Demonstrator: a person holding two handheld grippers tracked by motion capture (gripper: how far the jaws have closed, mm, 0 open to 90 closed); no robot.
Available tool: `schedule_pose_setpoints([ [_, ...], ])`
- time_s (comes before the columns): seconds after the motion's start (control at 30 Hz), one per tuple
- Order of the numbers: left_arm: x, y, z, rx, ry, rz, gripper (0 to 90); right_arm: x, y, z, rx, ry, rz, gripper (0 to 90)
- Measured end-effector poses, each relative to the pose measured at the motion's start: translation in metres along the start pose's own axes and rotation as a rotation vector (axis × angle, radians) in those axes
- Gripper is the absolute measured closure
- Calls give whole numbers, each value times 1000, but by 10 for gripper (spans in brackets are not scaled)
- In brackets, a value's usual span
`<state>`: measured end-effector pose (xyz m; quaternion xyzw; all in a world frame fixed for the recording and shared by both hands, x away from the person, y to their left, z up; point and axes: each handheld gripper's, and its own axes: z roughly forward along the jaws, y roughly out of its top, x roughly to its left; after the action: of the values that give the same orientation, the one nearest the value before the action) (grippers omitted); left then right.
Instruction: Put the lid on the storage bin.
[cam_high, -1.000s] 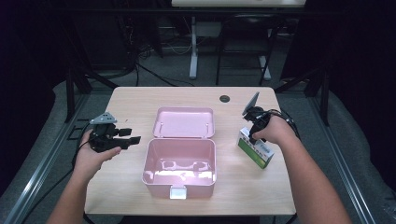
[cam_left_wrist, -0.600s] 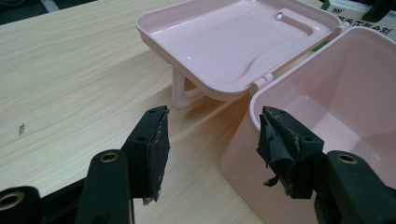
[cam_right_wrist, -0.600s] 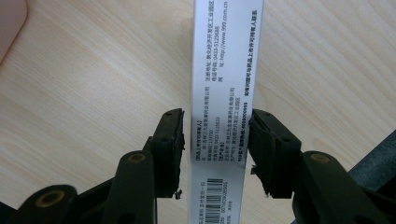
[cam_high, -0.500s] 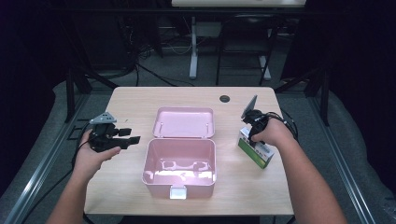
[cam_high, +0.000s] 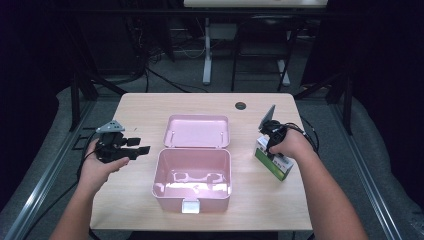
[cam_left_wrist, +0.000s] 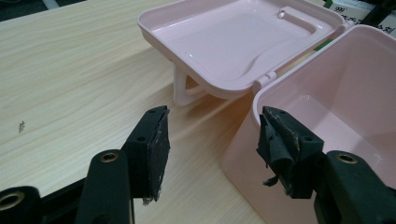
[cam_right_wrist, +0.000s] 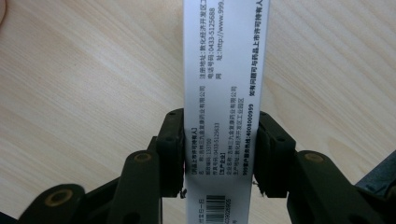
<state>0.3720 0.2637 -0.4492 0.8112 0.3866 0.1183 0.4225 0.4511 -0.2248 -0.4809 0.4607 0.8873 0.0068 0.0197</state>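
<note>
Box (cam_right_wrist: 224, 93) sits between our right hand-held gripper's (cam_right_wrist: 217, 154) closing jaws; squeeze too softly and it slips out. Our left hand-held gripper (cam_left_wrist: 212, 140) waits open, empty.

Carton (cam_right_wrist: 224, 93) ends cut off top & bottom; print mostly illegible.

Light wood table (cam_high: 150, 107): open pink box (cam_high: 192, 176), medicine carton (cam_high: 273, 161).

Glossy smooth pink plastic box (cam_high: 192, 177), matt pale wood-grain table (cam_high: 145, 107), printed white-and-green cardboard carton (cam_high: 274, 161)
</note>
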Motion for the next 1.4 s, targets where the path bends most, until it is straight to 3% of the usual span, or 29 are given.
schedule_pose_setpoints([
  [0.3,0,0,0,2,0,1,428,-1,-1,5,-10,12,30,596],
  [1.03,2,-1,2,6,2,-5,428,2,-2,2,-3,5,12,610],
  [1.4,2,-1,1,-4,8,-11,428,7,-1,-11,-9,-1,-6,611],
])
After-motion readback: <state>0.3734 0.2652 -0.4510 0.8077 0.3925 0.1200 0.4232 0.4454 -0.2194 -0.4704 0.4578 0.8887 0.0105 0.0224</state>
